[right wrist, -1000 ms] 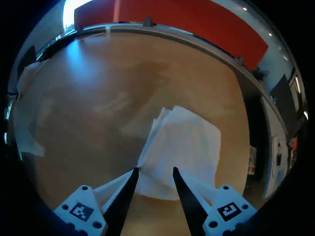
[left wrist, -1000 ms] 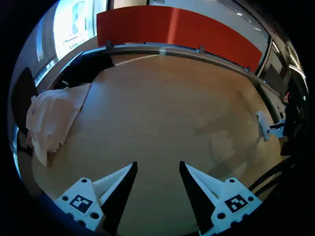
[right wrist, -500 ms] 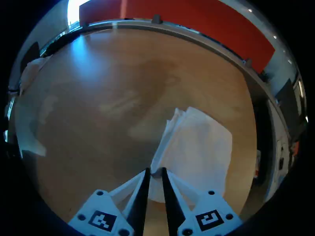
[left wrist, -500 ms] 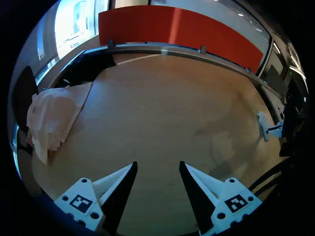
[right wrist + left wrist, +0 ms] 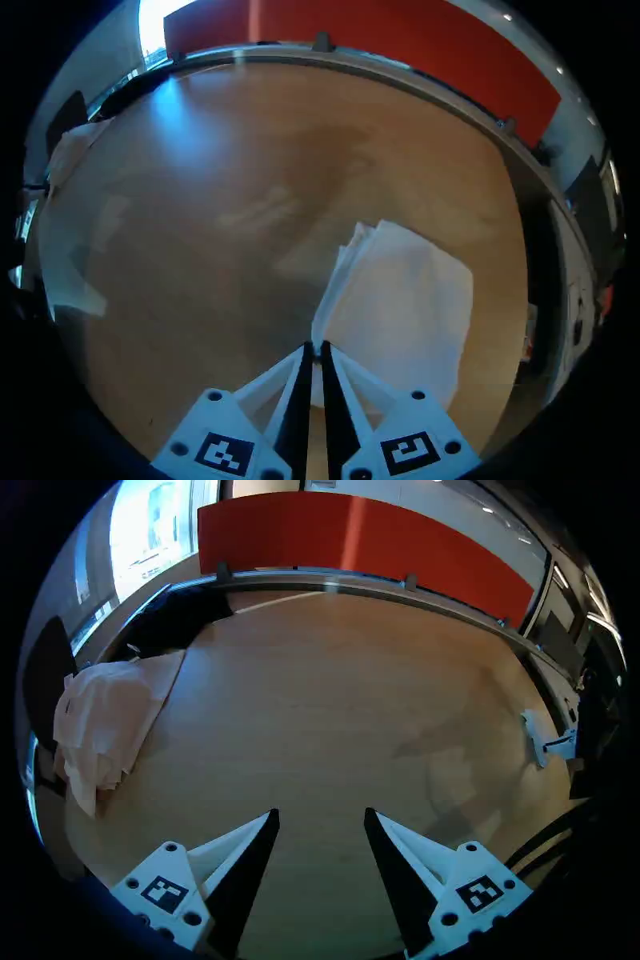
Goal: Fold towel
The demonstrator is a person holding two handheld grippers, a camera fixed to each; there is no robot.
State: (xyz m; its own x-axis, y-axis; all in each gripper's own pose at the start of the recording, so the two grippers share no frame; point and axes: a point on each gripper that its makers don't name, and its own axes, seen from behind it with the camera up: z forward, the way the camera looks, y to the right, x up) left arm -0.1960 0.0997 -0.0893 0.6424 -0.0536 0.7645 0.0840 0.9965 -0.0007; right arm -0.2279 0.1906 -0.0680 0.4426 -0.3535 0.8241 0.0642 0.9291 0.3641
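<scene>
right gripper [image 5: 314, 360] pinched closed on near corner of folded white towel [image 5: 400, 312]; left gripper [image 5: 320, 824] wide apart, empty, over wooden table [image 5: 336, 696]; red partition [image 5: 360, 536] behind far edge.

I find no readable words, numbers or brands. Only marks: black-and-white square code tags, patterns without letters. Two tags [image 5: 164, 894] on left gripper [image 5: 320, 814], one either side behind fingertips. Two tags [image 5: 220, 452] on right gripper [image 5: 316, 348], same placing.
</scene>
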